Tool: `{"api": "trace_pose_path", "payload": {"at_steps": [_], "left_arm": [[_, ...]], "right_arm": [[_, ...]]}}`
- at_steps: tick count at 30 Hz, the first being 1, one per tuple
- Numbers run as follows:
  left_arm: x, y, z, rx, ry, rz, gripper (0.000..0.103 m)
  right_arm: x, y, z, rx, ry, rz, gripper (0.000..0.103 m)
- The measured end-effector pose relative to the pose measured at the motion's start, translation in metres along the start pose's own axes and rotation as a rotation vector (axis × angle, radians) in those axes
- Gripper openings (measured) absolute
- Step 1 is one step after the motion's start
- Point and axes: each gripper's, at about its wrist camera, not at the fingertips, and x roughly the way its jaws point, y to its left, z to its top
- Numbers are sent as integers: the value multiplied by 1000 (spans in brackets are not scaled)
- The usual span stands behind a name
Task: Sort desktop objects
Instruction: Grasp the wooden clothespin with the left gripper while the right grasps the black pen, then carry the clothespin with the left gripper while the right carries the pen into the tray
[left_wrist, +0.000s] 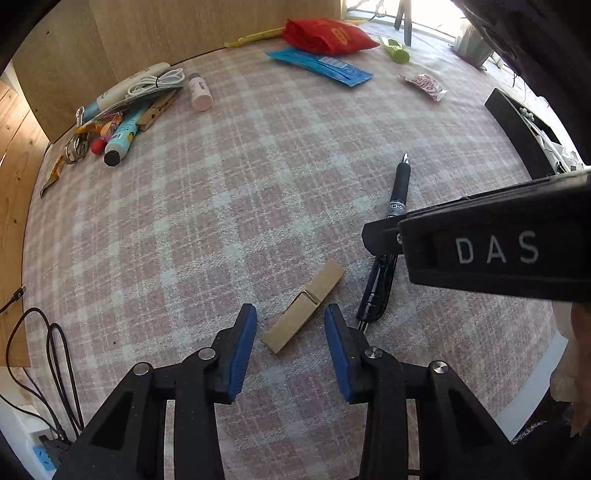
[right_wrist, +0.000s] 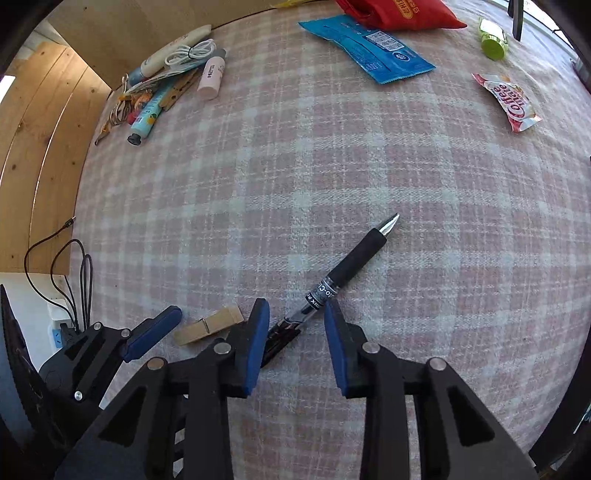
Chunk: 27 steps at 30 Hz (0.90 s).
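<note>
Where cloth (right_wrist: 332, 166) lies bare, pen (right_wrist: 354, 264).

On the tablecloth (right_wrist: 406, 177) we see a clothespin (left_wrist: 303, 306) lying just left of a pen (right_wrist: 343, 273), the two apart. Far behind at left sits a pile of small items (left_wrist: 129, 107) (tubes, a cable), and snack packets (left_wrist: 325, 51) lie far behind at right.

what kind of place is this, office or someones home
Most likely a home, not an office: the table wears a pink plaid cloth, with snack packets like the red bag beside toiletry tubes, and wood panelling runs along the side. No office gear shows.
</note>
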Motion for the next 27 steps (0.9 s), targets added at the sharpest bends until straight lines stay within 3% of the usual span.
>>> {"api": "trace_pose_path", "payload": {"at_steps": [10,15,27], "left_arm": [[-1,15,1,-57,-13,-1,21],[-1,20,4,-95,-11,-25,17],[-5,13,2,-211,-40,-1,12]], "right_arm": [[10,40,11,-116,-14,-87,22],[13,58,12,-221,-20,-193,17],[6,63,0,-195,-39,-132,12]]}}
